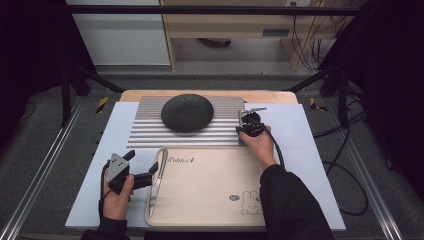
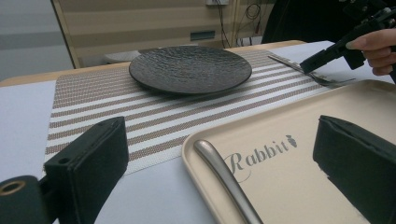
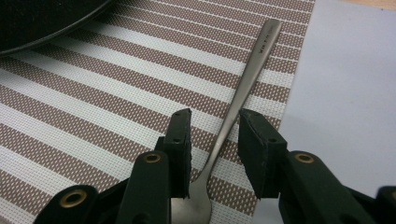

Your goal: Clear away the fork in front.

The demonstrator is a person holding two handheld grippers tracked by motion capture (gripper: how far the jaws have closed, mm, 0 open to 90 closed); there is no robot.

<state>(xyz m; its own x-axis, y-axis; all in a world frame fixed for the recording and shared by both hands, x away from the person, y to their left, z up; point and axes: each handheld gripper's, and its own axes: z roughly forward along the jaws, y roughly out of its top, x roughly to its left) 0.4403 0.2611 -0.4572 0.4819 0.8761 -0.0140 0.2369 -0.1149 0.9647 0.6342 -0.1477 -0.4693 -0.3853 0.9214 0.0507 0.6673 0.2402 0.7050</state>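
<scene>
**Table setting under way: fork laid beside the plate, knife waiting on the tray**

The right gripper (image 3: 214, 154) stands over a fork (image 3: 238, 100) lying on the striped placemat (image 3: 93, 130), jaws parted on either side of the slim neck with daylight between each pad and the metal; the handle runs on ahead of the jaws toward the mat's far edge, the head sits back under them. A dark textured plate (image 1: 187, 112) lies to the gripper's left on the mat. In the high view the right gripper (image 1: 248, 125) is at the mat's right border.

The left gripper (image 1: 145, 176) is open too, its jaws spread wide, with a knife (image 2: 226, 179) between and just ahead of them, resting along the left rim of a beige tray (image 2: 289, 186).

The step in hand appears to be setting down the fork. To do it well, the jaws should lift straight up and back without brushing the neck, leaving the fork parallel to the mat's edge. For the knife, the left jaws would need to close squarely across the handle, low enough to clear the tray's rim.

The tray is printed "Rabbit" in script, with a small rabbit drawing at its near right corner. The fork's handle carries stamped lettering, too small to read.
</scene>
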